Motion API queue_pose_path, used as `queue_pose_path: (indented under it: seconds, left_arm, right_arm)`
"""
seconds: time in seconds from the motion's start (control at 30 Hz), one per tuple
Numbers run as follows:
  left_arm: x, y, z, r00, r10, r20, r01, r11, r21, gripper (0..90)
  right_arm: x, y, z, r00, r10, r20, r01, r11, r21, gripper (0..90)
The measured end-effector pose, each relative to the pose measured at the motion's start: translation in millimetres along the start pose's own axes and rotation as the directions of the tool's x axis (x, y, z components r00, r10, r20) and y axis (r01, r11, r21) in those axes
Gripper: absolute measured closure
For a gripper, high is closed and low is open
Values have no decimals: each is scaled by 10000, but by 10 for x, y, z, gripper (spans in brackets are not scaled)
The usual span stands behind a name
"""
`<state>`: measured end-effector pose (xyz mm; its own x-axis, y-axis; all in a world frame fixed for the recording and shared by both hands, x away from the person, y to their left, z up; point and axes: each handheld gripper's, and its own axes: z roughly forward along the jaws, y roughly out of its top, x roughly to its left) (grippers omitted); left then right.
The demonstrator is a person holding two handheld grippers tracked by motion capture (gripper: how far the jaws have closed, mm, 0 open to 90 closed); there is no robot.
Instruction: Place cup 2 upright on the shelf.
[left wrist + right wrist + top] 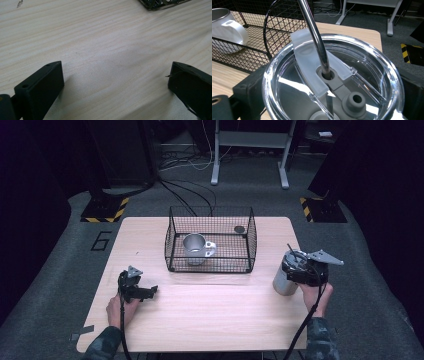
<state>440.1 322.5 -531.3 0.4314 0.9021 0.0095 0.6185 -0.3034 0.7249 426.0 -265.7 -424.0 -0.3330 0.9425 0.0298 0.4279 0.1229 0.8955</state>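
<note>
Right gripper [295, 270] jaws flank the steel tumbler [285, 279] under its clear lid [332, 80] at the table's [210, 320] right edge, apparently clamped. Left gripper [144, 293] rests spread and empty. Wire basket [210, 240] already holds one mug [196, 248]; the tumbler hasn't gone in.

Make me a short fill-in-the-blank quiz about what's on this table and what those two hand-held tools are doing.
1. The right tool is closed around a steel tumbler whose clear lid has a metal ____ through it.
2. The white-handled mug stands inside a black wire ____.
3. The left tool has jaws that are ____, with bare table between them.

Missing words: straw; basket; open
</note>
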Motion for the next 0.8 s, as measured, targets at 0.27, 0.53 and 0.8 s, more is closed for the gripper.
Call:
queue_pose_path:
  seconds: [0.27,0.53,0.8]
  left_arm:
    - [-3,0,1,10000,-39,-3,39,10000,-10,3]
    - [-4,0,2,10000,-49,-3,49,10000,-18,3]
    - [-4,0,2,10000,-49,-3,49,10000,-16,3]
  right_arm:
    - [-6,16,-29,10000,33,-93,-35,9999,-122,36]
    - [50,86,-111,9995,-184,-274,180,9997,-147,37]
    - [136,134,-151,9984,-268,-488,257,9994,-228,37]
